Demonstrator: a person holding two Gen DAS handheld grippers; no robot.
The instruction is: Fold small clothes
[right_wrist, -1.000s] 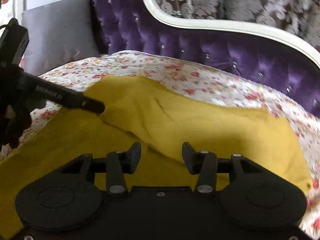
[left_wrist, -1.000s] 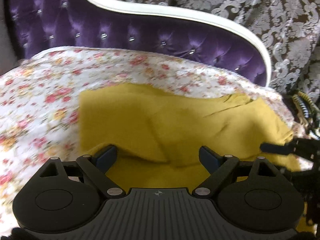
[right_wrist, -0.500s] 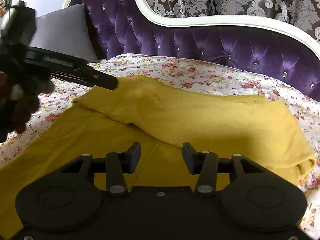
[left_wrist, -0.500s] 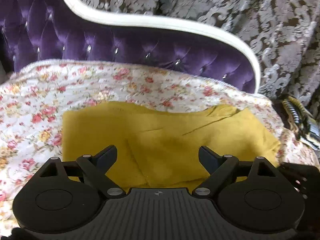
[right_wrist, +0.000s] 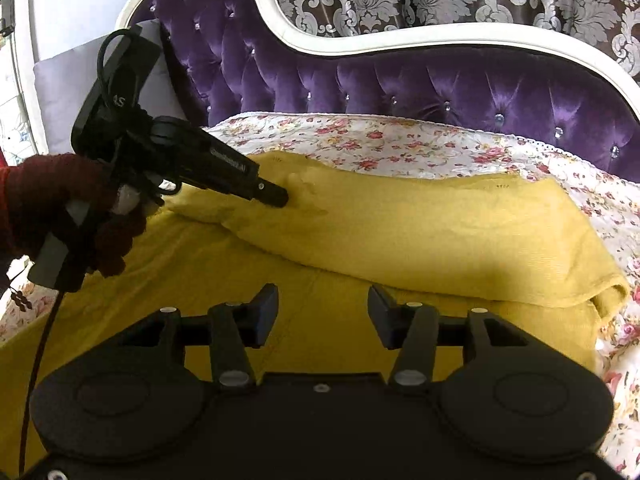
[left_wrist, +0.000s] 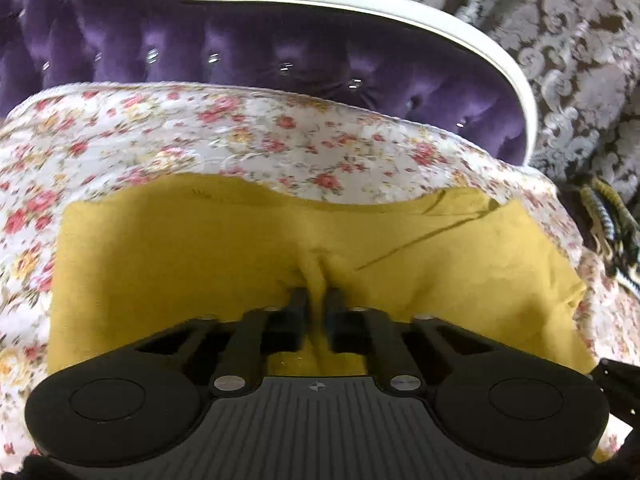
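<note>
**Left gripper pinches the yellow cloth**

A purple sofa [right_wrist: 400, 80] with a white rim has a flowery cover [left_wrist: 240, 136] on its seat. On the cover lies the yellow garment [left_wrist: 180, 248], with its top half folded over into a thick flap [right_wrist: 440, 232].

The left gripper [left_wrist: 316, 300] has its jaws shut on a little ridge of the yellow garment, and the cloth puckers up between them. A hand in a dark red glove [right_wrist: 60, 200] holds it. The right gripper [right_wrist: 322, 316] hangs half open over the lower layer, with nothing pressed between its jaws.

The pinch looks small, so the cloth could slip out when pulled. It may also hold only the top layer, and then the fold would come apart.

One second ago the left jaws stood wide open, nearer the garment's edge. The right gripper looks about the same.
</note>
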